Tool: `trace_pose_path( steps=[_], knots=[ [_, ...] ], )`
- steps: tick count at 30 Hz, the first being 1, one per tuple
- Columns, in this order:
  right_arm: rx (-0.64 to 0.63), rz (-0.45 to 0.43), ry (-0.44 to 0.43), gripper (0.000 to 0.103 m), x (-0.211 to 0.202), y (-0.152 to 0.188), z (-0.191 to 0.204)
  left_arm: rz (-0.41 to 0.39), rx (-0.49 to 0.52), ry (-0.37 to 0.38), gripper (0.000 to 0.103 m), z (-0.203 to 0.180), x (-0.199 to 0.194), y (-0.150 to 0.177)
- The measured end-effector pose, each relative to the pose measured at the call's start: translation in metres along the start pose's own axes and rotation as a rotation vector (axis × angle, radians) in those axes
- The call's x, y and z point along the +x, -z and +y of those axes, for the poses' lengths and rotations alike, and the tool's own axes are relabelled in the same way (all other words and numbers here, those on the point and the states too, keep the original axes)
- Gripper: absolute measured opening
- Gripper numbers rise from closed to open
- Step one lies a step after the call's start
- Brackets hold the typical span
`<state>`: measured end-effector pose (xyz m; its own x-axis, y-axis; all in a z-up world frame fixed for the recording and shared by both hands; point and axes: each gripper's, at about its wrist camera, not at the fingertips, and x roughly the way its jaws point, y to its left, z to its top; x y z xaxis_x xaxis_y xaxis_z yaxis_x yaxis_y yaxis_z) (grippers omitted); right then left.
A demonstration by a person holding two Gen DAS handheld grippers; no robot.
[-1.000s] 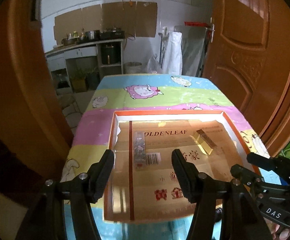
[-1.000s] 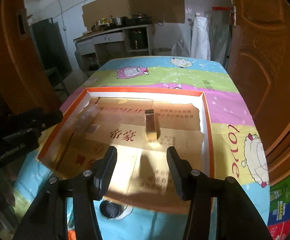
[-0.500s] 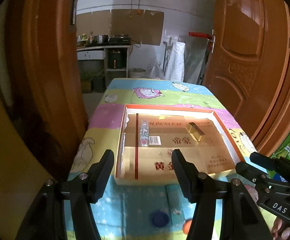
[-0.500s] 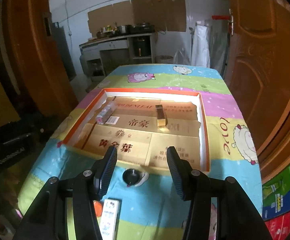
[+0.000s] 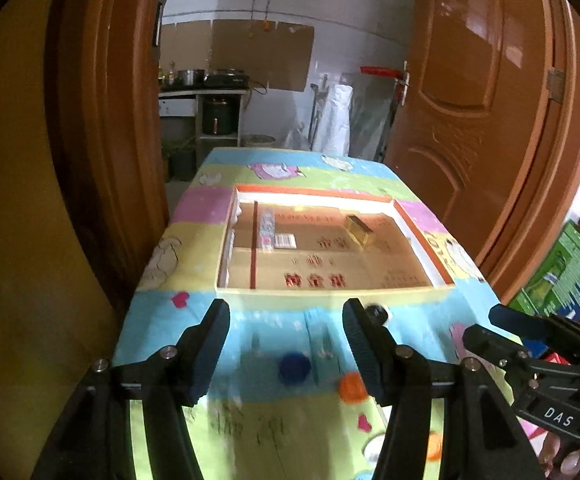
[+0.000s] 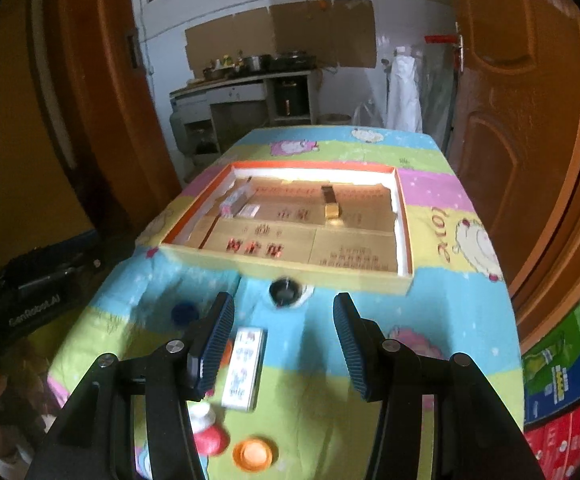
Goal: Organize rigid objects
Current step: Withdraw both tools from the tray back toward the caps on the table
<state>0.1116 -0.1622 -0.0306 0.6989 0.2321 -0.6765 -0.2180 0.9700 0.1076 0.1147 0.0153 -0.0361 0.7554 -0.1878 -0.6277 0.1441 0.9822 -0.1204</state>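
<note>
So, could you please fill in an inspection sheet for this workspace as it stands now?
Surface: table under a colourful cartoon-sheep cloth.
Job's things: shallow orange-rimmed cardboard tray holds a gold rectangular box and a clear plastic packet, lying apart.
Clutter: on the cloth in front of the tray lie a black round cap, blue round cap, orange round cap, white printed flat box and a red-and-white item, too blurred to name.
Grippers: left tool and right tool both open, empty.
Cables: nothing seen on the table.
Surroundings: orange wooden doors, kitchen counter with pots.
</note>
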Motion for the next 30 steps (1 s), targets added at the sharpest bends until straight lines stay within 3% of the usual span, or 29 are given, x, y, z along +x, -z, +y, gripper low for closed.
trace_pose_path(
  steps=[20, 30],
  knots=[
    [-0.02, 0.037, -0.006, 0.053, -0.018, 0.065, 0.01, 0.029, 0.011, 0.053, 0.059, -0.014, -0.017, 0.055],
    [-0.067, 0.067, -0.034, 0.053, -0.002, 0.097, 0.018, 0.121, 0.009, 0.139, 0.059, -0.026, 0.004, 0.086]
  ],
)
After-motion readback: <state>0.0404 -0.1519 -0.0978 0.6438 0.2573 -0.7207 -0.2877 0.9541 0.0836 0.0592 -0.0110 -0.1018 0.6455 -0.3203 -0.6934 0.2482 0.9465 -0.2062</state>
